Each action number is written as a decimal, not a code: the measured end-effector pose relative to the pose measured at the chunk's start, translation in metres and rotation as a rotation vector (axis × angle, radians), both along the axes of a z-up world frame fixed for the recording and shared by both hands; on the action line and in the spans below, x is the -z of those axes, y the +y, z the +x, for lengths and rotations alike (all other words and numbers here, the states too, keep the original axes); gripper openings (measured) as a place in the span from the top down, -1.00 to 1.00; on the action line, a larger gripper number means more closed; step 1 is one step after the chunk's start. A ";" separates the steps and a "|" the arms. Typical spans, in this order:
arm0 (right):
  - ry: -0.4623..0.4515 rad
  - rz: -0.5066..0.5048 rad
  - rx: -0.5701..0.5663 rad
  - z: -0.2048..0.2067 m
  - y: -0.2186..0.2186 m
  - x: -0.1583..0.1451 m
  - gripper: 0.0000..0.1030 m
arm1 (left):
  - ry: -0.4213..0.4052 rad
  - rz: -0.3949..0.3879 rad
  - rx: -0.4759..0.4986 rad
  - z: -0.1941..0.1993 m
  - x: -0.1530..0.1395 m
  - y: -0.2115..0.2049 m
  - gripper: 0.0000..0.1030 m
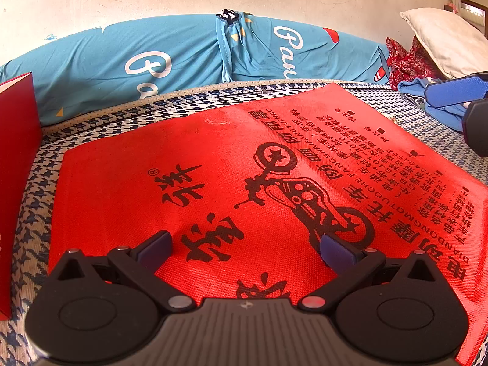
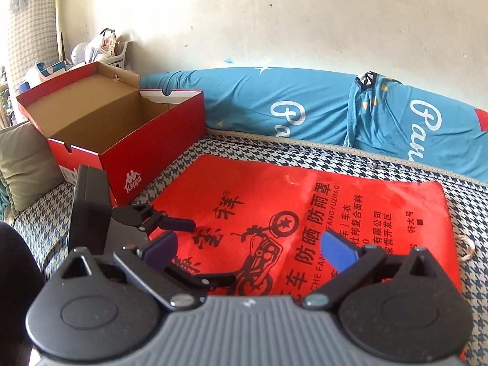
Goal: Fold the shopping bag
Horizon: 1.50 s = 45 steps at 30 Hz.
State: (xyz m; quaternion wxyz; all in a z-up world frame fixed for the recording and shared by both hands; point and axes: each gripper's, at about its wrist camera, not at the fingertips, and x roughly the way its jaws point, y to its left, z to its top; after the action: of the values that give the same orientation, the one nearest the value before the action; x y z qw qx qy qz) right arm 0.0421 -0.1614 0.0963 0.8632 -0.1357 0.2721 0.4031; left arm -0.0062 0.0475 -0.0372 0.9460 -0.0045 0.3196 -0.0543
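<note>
We see the red shopping bag (image 1: 244, 189) spread flat on the bed (image 2: 396, 164), just beside the open shoebox (image 2: 122, 128). Left claw (image 1: 245, 248) and right claw (image 2: 248, 248) hover over it, both spread wide, gripping nothing. We judge a pinch may catch one layer only, skewing any fold.

Red bag (image 1: 274, 183) with black print, blue-white houndstooth mat (image 2: 305, 155), red shoebox (image 2: 158, 140)
</note>
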 end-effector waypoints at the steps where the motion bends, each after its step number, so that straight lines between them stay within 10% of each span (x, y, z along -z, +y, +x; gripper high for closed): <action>1: -0.003 0.001 -0.004 -0.001 -0.001 -0.001 -0.91 | 0.000 0.000 0.000 0.000 0.000 0.000 -1.00; 24: -0.026 0.032 0.047 -0.013 -0.020 -0.008 -0.60 | -0.001 0.000 0.001 0.000 0.000 0.000 -1.00; 34: -0.021 0.024 0.063 -0.019 -0.025 -0.007 0.00 | -0.001 0.000 0.001 0.000 0.000 0.000 -1.00; 45: -0.004 0.053 0.110 -0.016 -0.036 -0.008 0.22 | -0.001 -0.001 0.001 0.000 0.000 0.000 -1.00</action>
State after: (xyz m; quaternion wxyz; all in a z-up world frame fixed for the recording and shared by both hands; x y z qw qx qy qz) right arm 0.0257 -0.1974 0.1041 0.8879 -0.0984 0.2669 0.3616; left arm -0.0060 0.0473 -0.0373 0.9461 -0.0045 0.3190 -0.0551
